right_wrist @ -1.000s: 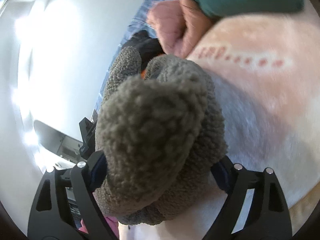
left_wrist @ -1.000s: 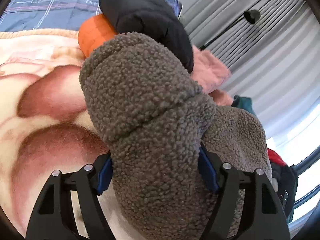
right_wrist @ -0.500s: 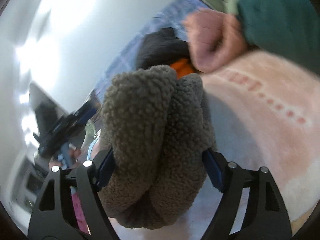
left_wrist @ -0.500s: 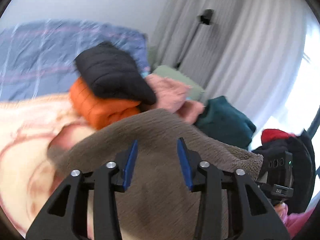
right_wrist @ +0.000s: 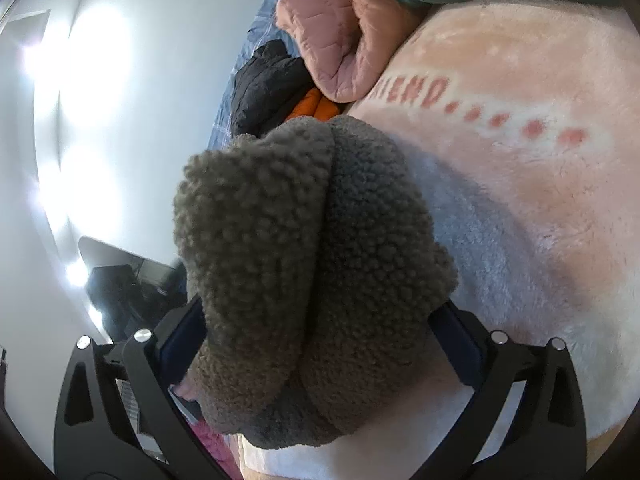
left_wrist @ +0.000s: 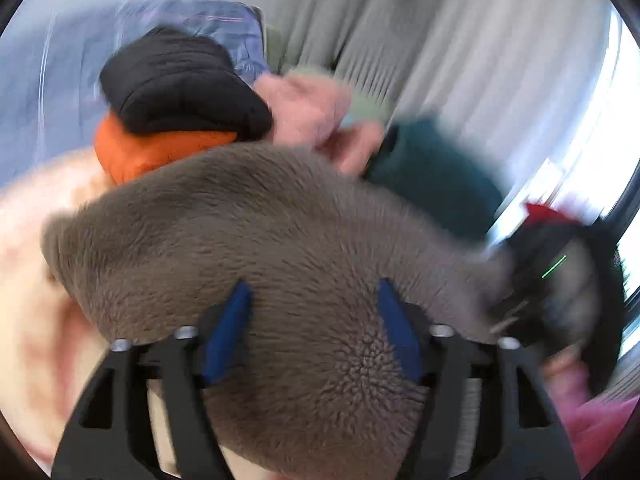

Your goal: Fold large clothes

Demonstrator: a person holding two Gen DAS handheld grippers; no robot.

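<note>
A thick grey-brown fleece garment (left_wrist: 280, 232) lies bunched over a pink and cream blanket (left_wrist: 36, 208). My left gripper (left_wrist: 314, 300) has its blue pads on either side of a fold of the fleece and is shut on it; this view is blurred. My right gripper (right_wrist: 316, 320) is shut on a doubled-up bundle of the same fleece (right_wrist: 312, 248), held above the blanket (right_wrist: 520, 160). The bundle hides both fingertips.
A black jacket (left_wrist: 180, 84) on an orange one (left_wrist: 152, 148), a pink quilted garment (left_wrist: 308, 108) and a teal garment (left_wrist: 432, 172) lie at the blanket's far side. Blue bedding (left_wrist: 56, 80) and grey curtains (left_wrist: 460, 40) are behind. Red and dark clothes (left_wrist: 560, 240) are at right.
My left gripper let go of the thick bundle, swung up, then closed on a fold of the spread fleece. My right gripper kept its bundle and tilted back toward the blanket.
</note>
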